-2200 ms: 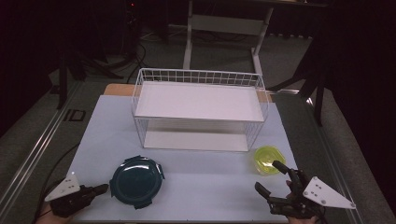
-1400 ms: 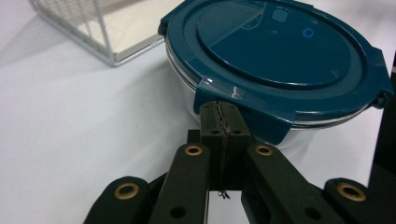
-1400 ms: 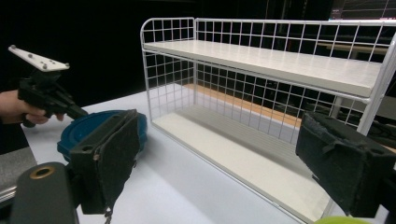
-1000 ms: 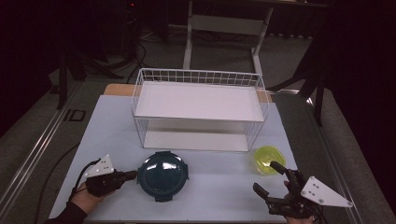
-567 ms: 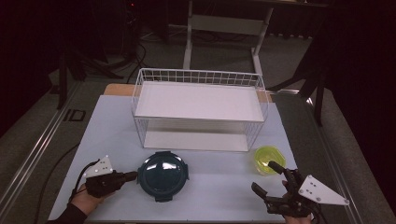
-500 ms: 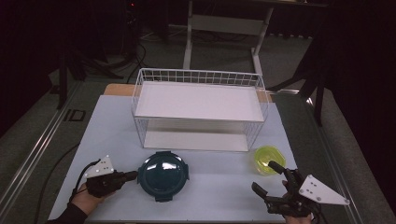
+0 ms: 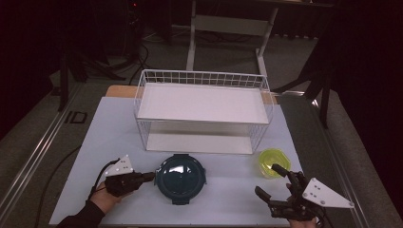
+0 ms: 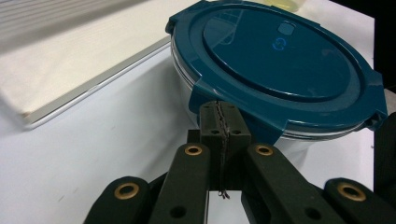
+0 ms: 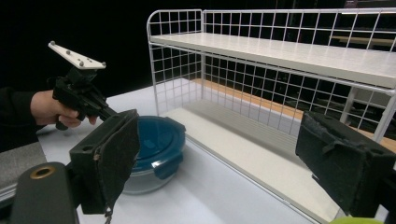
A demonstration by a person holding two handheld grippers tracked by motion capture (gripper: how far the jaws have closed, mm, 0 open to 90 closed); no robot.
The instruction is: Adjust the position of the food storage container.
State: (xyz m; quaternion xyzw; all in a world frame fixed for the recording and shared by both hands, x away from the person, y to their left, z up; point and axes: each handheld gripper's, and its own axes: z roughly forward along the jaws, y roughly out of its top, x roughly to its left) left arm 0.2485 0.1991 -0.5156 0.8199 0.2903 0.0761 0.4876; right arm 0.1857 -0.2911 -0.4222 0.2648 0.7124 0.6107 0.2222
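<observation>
A round container with a dark blue clip-on lid (image 7: 180,176) stands on the white table top in front of the wire rack. My left gripper (image 7: 153,176) lies level at the container's left side. Its jaws are shut, pad against pad, with nothing between them. In the left gripper view the gripper (image 8: 219,109) has its tips against a lid clip of the container (image 8: 280,60). My right gripper (image 7: 267,179) is open at the front right, just short of a small yellow bowl (image 7: 273,162). Between its wide jaws (image 9: 229,163) lies bare table, with the container (image 9: 156,135) farther off.
A white wire rack (image 7: 204,76) with an upper shelf and a lower board stands across the middle of the table. The white table top (image 7: 109,128) ends close behind both hands. Dark floor and table legs lie beyond the far edge.
The left gripper has slid right along the front of the table, and the blue-lidded container has moved right with it. The right gripper has stayed where it was, open.
</observation>
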